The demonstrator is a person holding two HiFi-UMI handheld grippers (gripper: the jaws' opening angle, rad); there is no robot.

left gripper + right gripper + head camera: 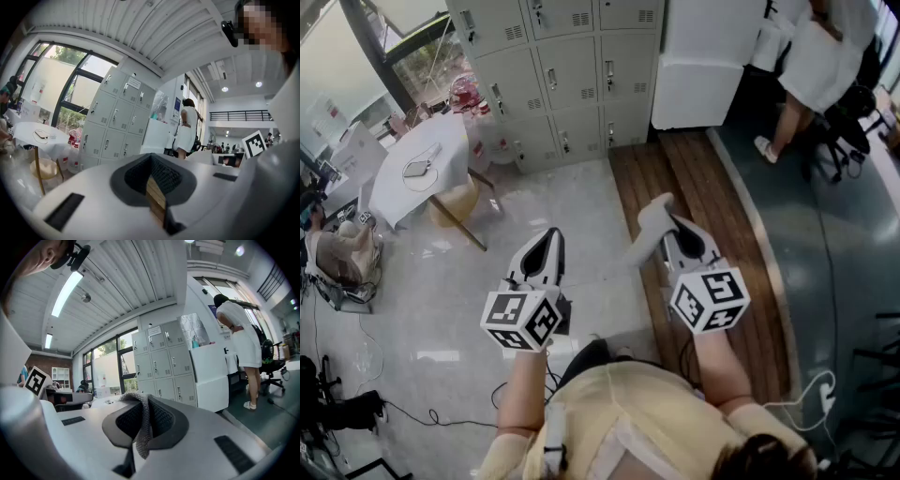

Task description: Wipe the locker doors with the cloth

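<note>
The grey locker doors (562,66) stand across the room at the top of the head view, well beyond both grippers; they also show in the left gripper view as lockers (117,117) and in the right gripper view as lockers (166,362). My right gripper (670,225) is shut on a grey knitted cloth (649,230), which drapes over its tips. In the right gripper view the cloth (140,427) hangs pinched between the jaws of that gripper (143,401). My left gripper (546,246) is held beside it at about the same height, shut with nothing in it (152,161).
A round table under a white cover (427,173) and a wooden stool (455,202) stand left of the lockers. A white cabinet (703,66) adjoins the lockers on the right. A person in white (816,56) stands at the far right. Cables (394,408) lie on the floor.
</note>
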